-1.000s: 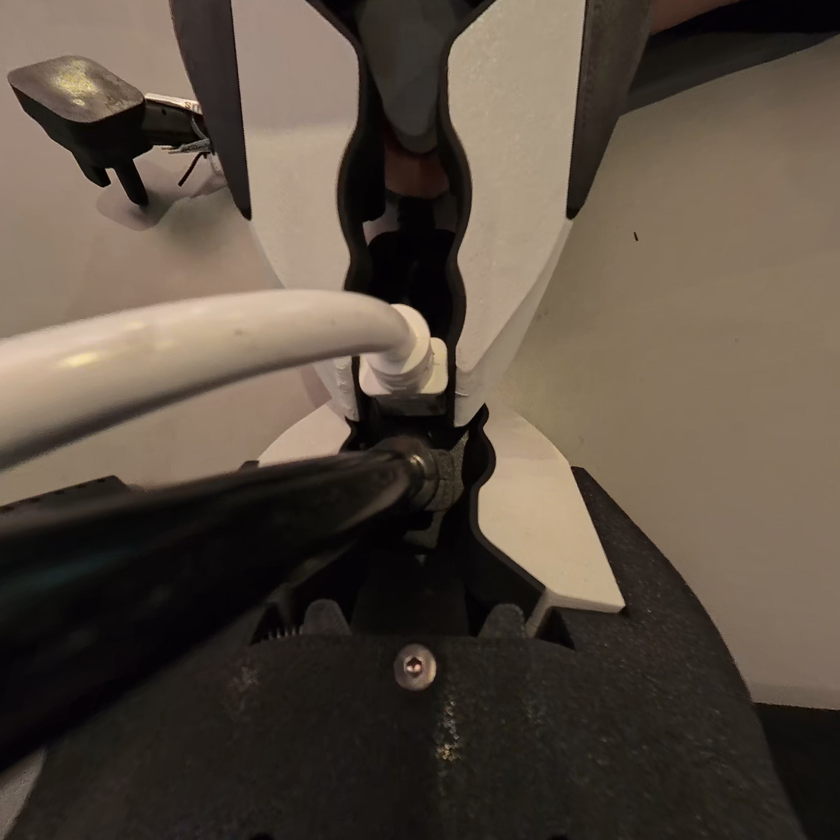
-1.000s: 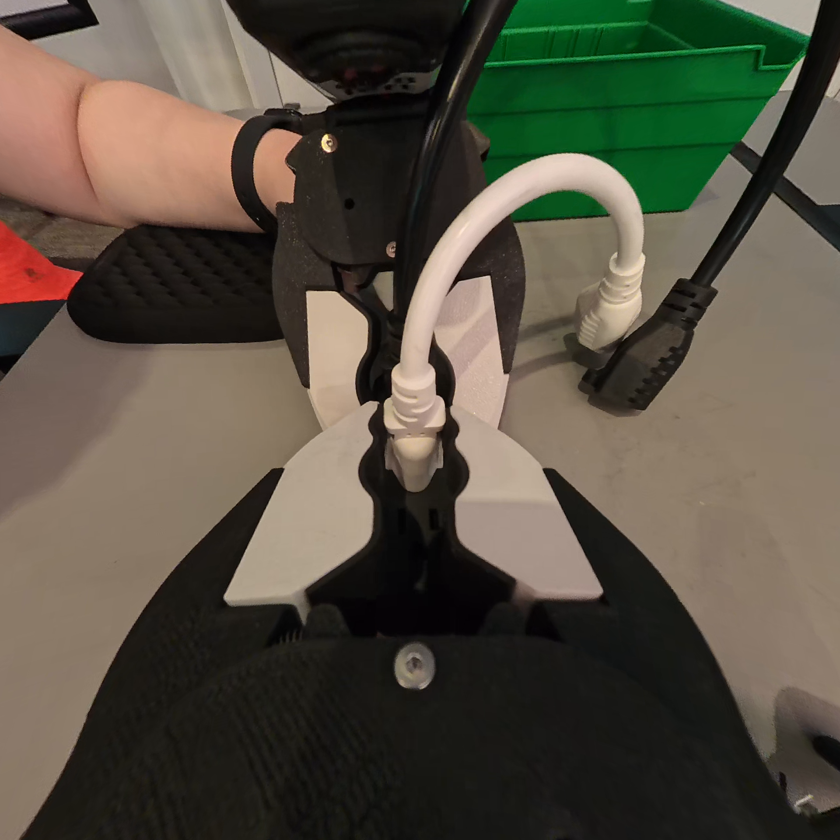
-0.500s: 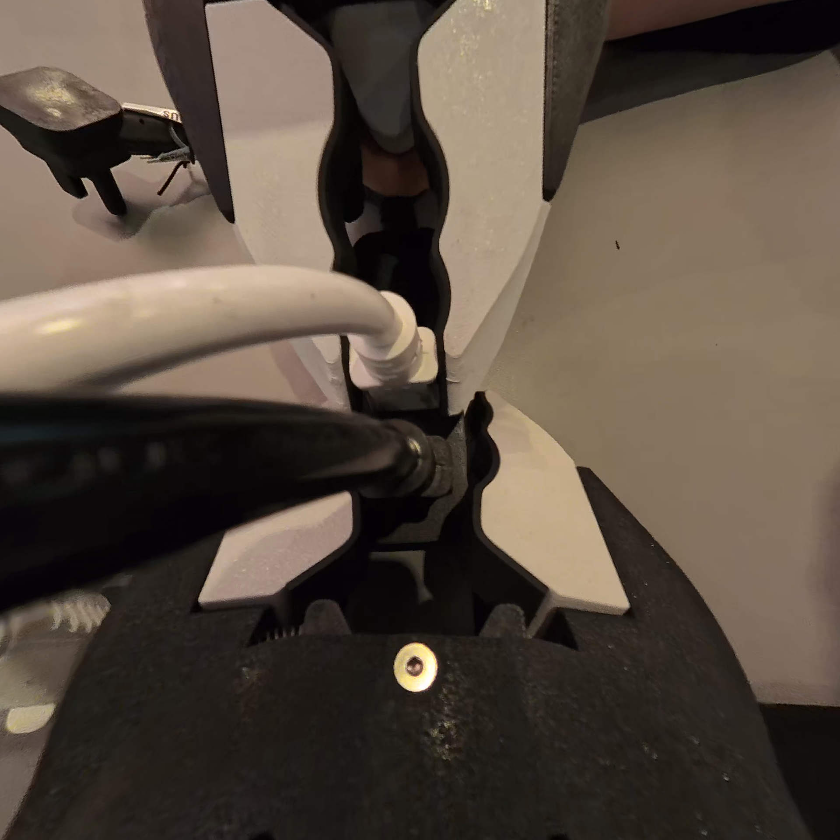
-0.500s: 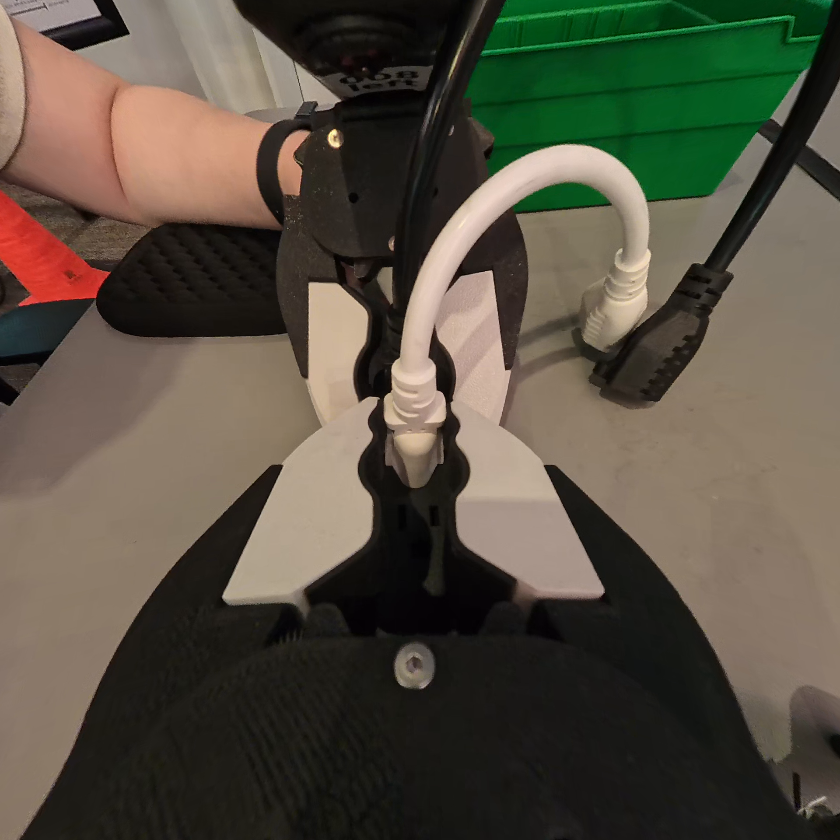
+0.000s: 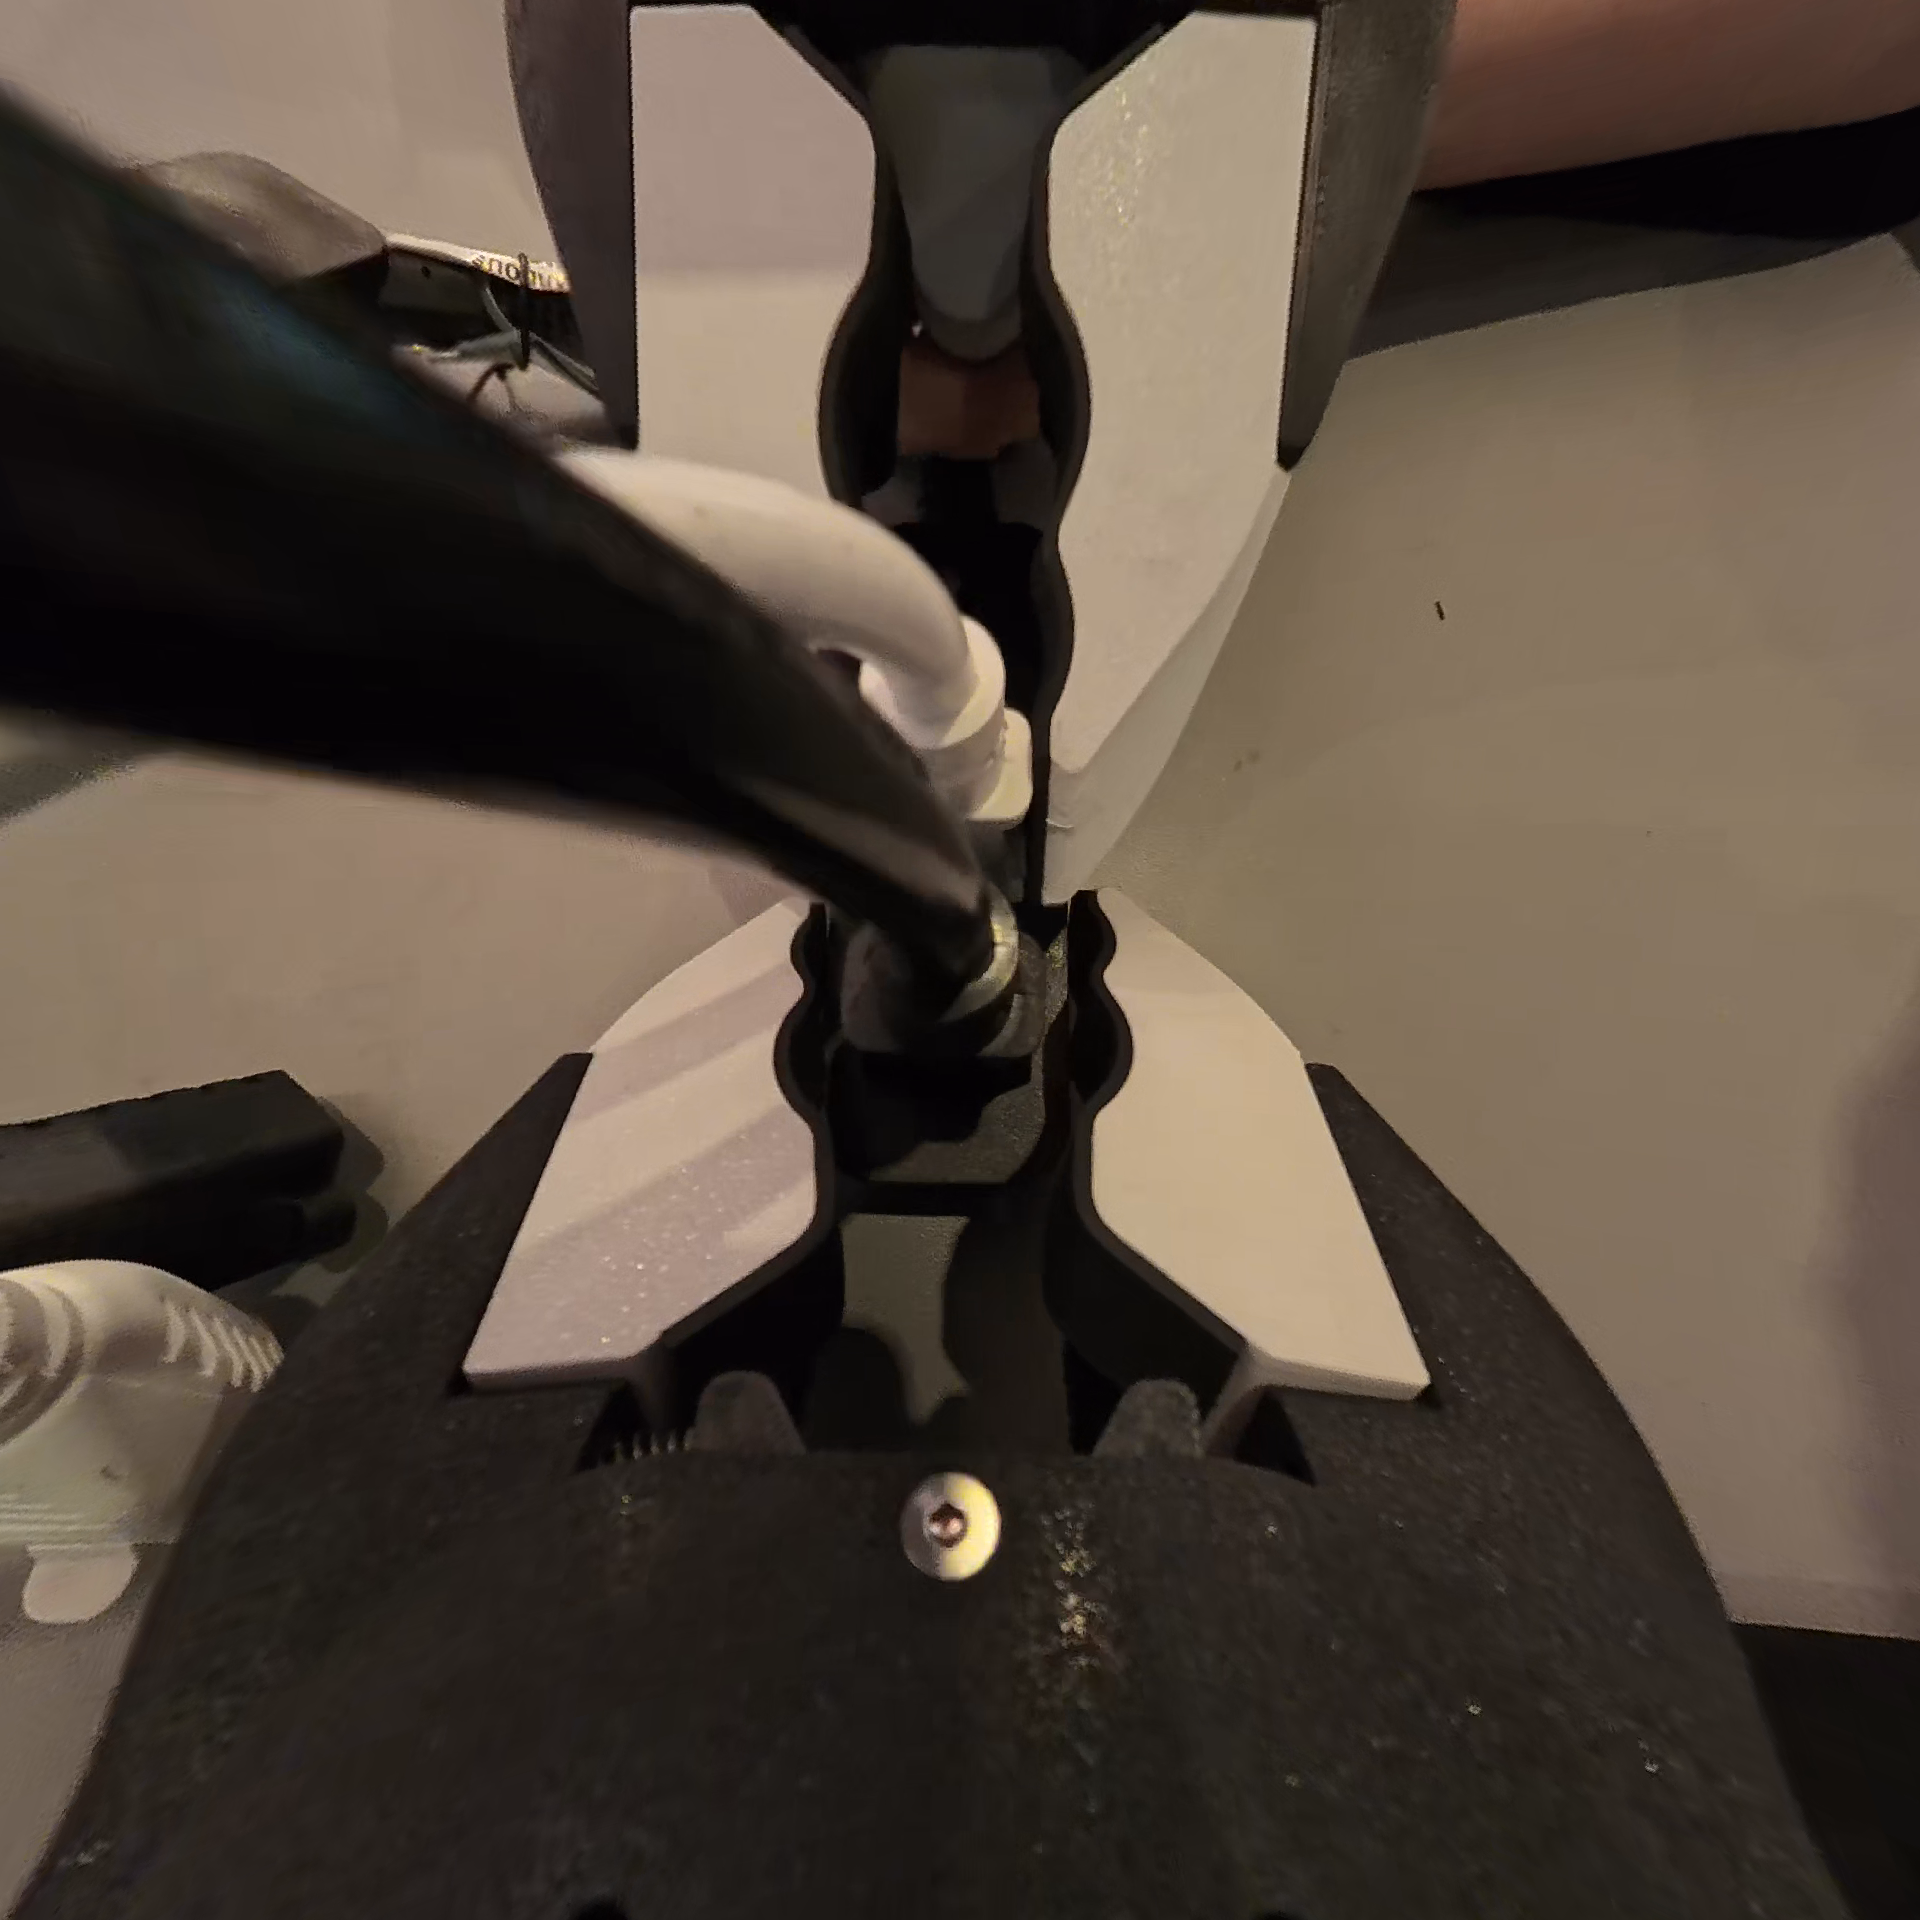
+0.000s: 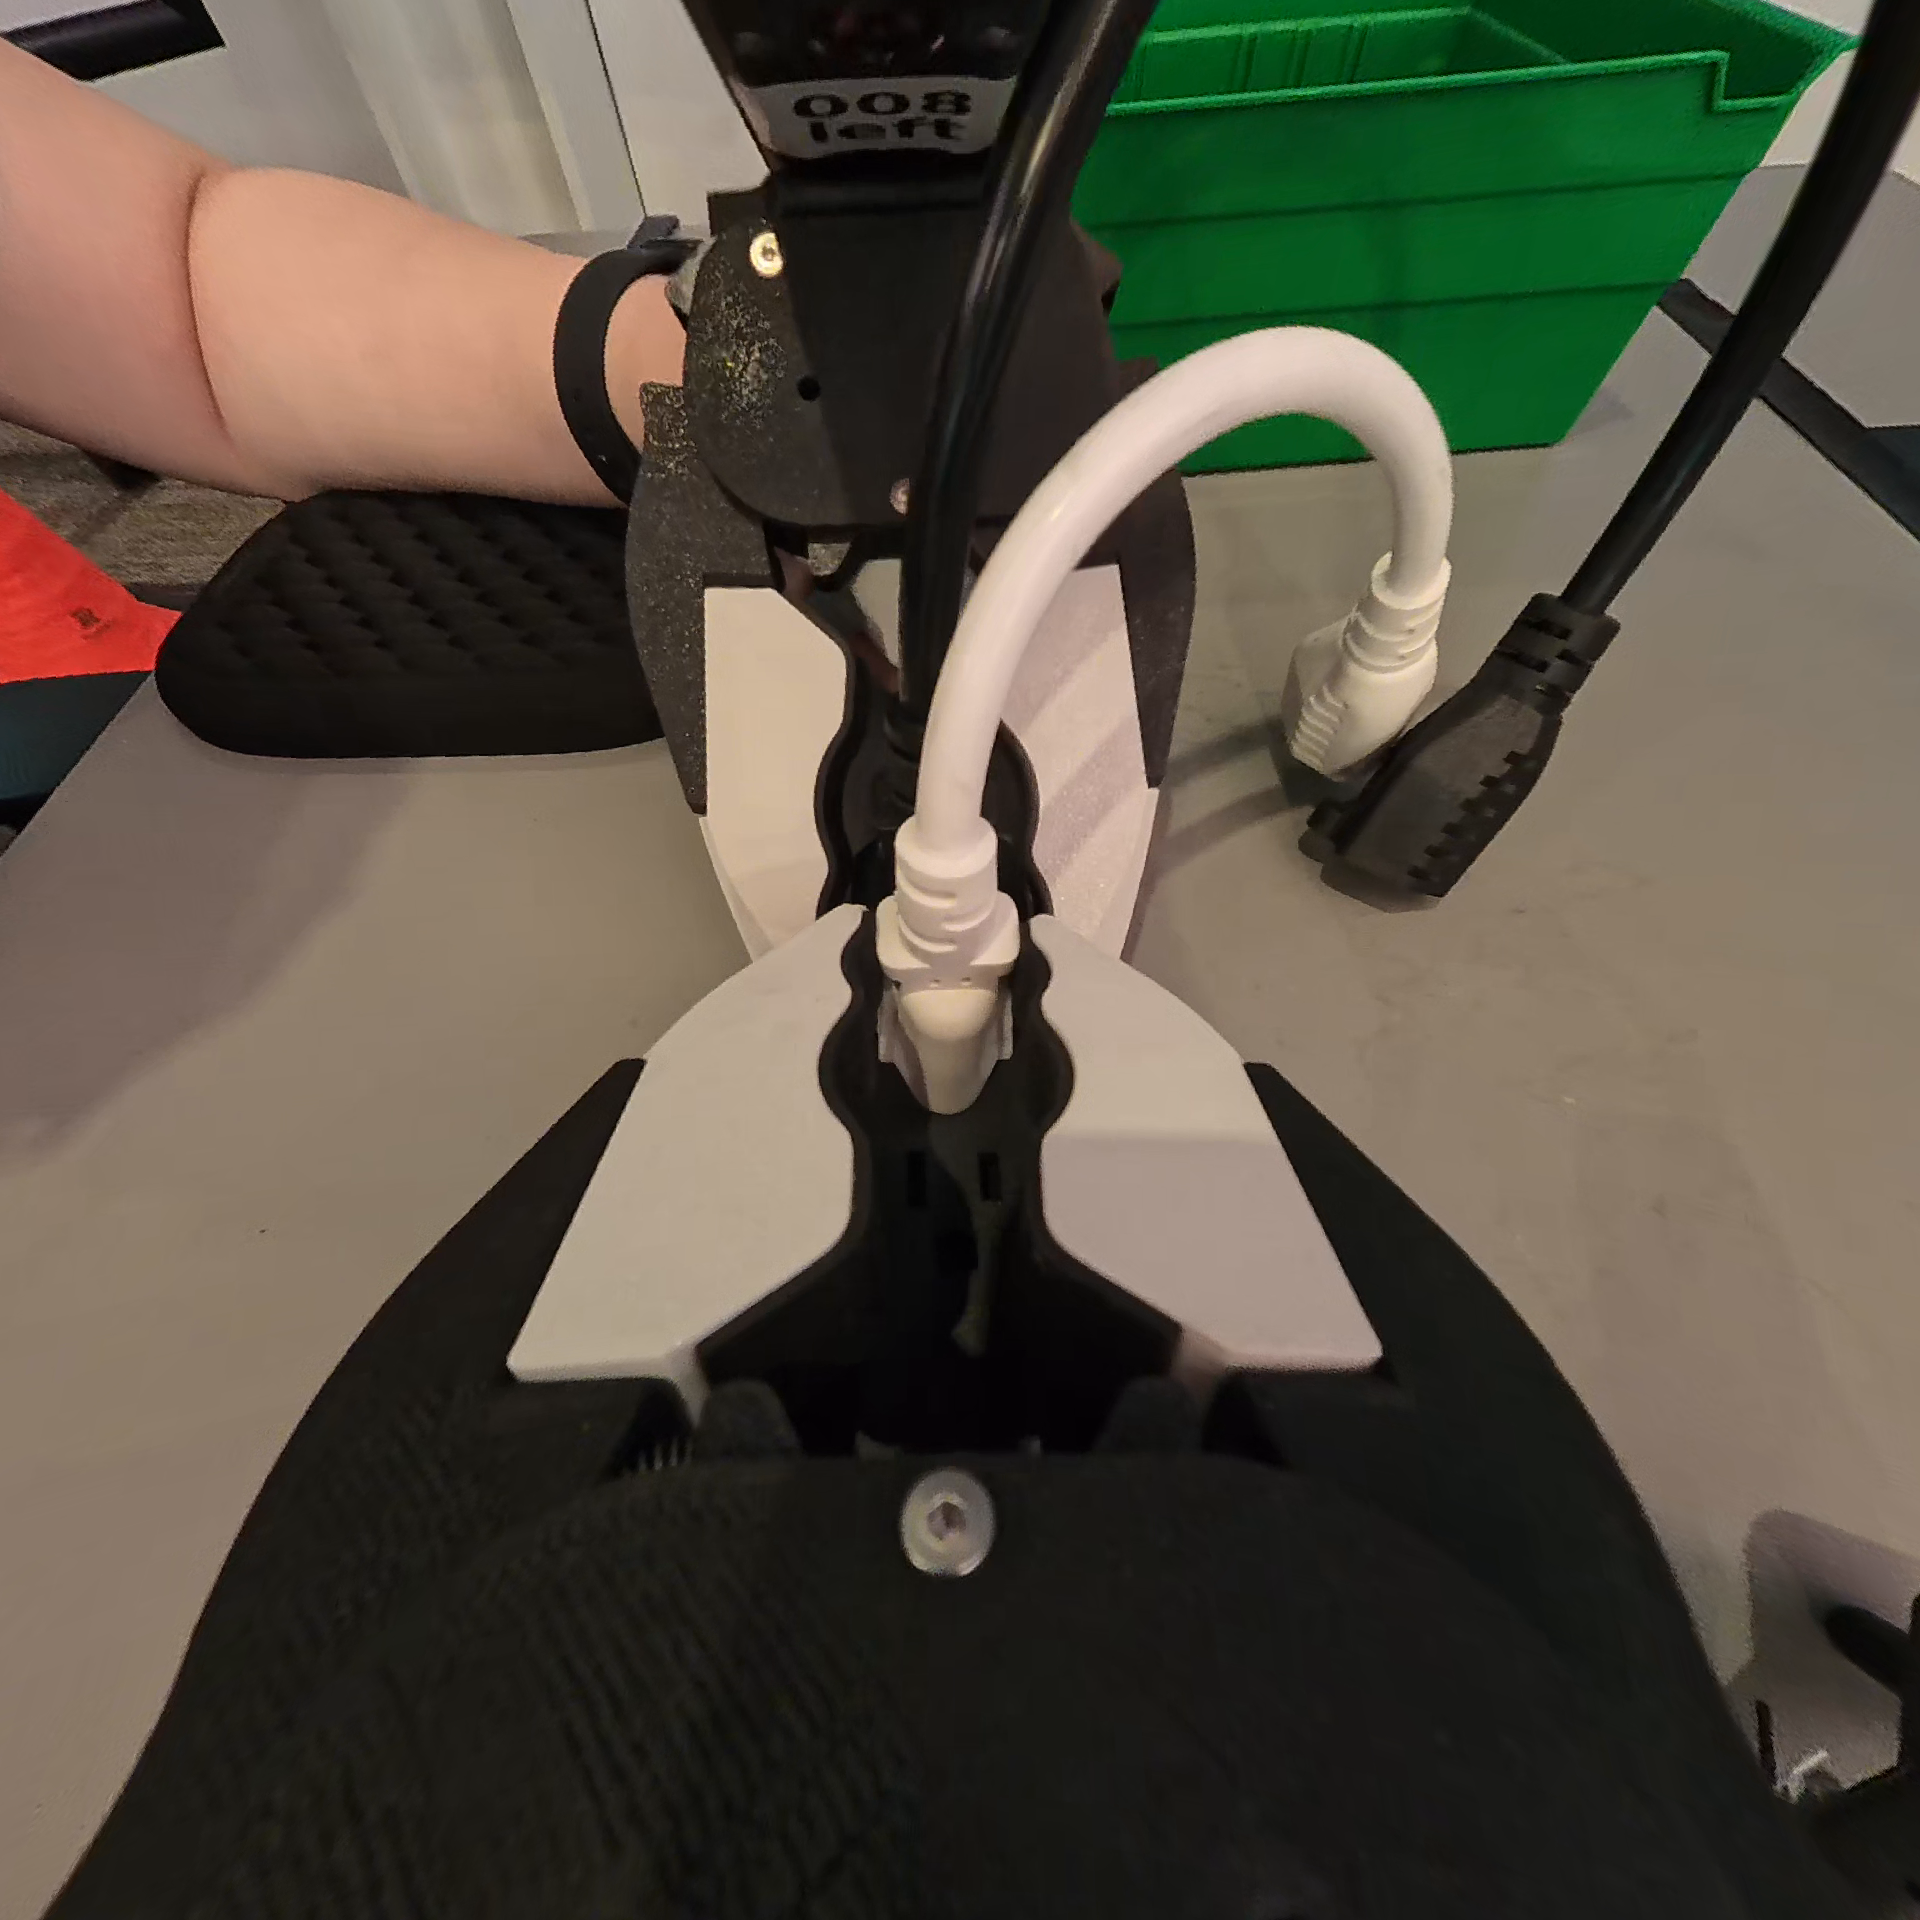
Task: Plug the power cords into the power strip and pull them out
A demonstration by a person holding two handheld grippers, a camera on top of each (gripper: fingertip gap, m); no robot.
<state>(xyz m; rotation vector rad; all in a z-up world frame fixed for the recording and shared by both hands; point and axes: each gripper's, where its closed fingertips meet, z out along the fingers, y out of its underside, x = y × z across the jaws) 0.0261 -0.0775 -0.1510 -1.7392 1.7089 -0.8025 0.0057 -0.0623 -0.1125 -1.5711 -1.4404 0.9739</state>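
Observation:
The two grippers face each other tip to tip. My right gripper (image 6: pixel 945 935) is shut on the white plug (image 6: pixel 940 997) of a short white cord (image 6: pixel 1195 416). The plug stands on the black power strip (image 6: pixel 951 1184), whose empty slots show just below it. I cannot tell how deep the prongs sit. My left gripper (image 5: pixel 951 935) is shut on the cord end of the power strip (image 5: pixel 935 1122), where its thick black cord (image 5: pixel 468 623) leaves. The left gripper also shows in the right wrist view (image 6: pixel 925 810), and the right gripper in the left wrist view (image 5: pixel 956 520).
The white cord's other end (image 6: pixel 1361 675) lies on the grey table (image 6: pixel 312 1039) beside a black connector (image 6: pixel 1444 769). A green bin (image 6: pixel 1403 260) stands behind them. A black pad (image 6: pixel 395 644) and a person's forearm (image 6: pixel 312 343) are at the far left. Another black plug (image 5: pixel 260 229) lies at the upper left. Both grippers' tips are close together, under 4 cm apart.
In the left wrist view the black cord has swung up from below the white cord to across it. Both grippers stay shut and tip to tip, and both have shifted slightly.

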